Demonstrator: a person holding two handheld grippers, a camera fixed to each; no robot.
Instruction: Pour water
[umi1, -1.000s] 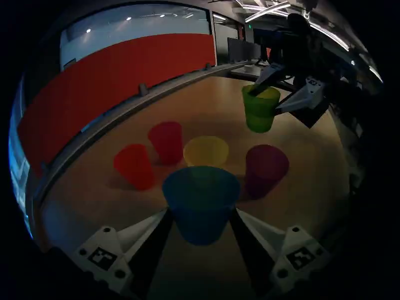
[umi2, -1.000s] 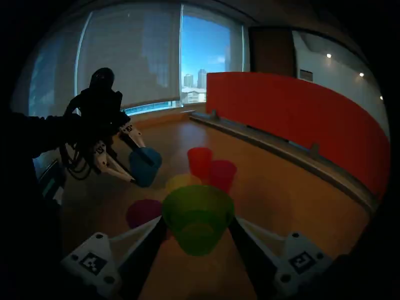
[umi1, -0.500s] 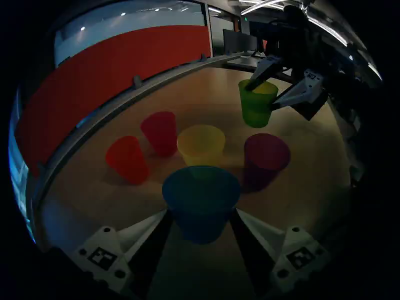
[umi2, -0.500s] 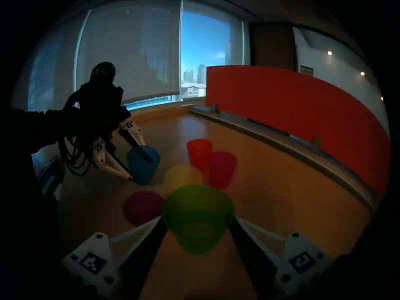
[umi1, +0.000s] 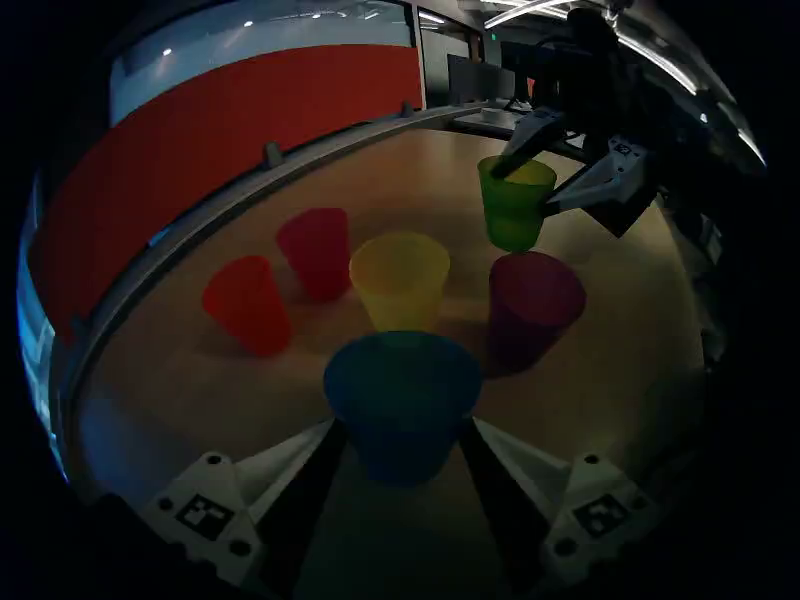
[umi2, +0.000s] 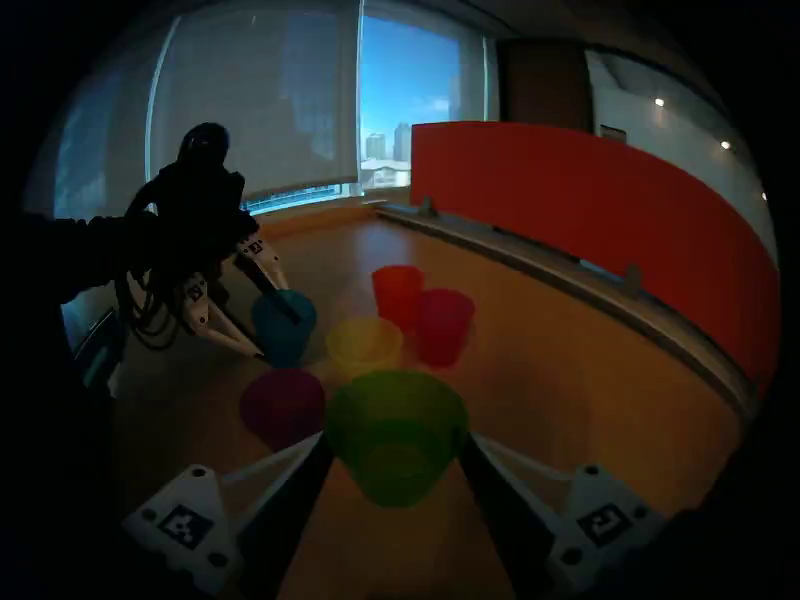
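My left gripper (umi1: 403, 440) is shut on a blue cup (umi1: 402, 405), held upright above the wooden table (umi1: 610, 330). In the right gripper view the same blue cup (umi2: 283, 325) shows at the left, held by the left gripper (umi2: 250, 310) and a dark-sleeved hand. My right gripper (umi2: 396, 455) is shut on a green cup (umi2: 396, 430), also upright. That green cup (umi1: 515, 200) and the right gripper (umi1: 555, 175) appear at the upper right of the left gripper view. Between them on the table stand a yellow cup (umi1: 399, 278), a purple cup (umi1: 533, 305), a pink-red cup (umi1: 317, 250) and an orange-red cup (umi1: 248, 302).
A red partition wall (umi1: 200, 130) with a grey rail runs along the table's far side. A person's dark silhouette (umi2: 200, 200) stands before the bright window (umi2: 410, 100). Bare wood (umi2: 600, 400) lies to the right of the cups.
Both views have shifted slightly over the second: the standing cups sit a little higher in the left gripper view and nearer in the right gripper view. Both held cups stay gripped and upright.
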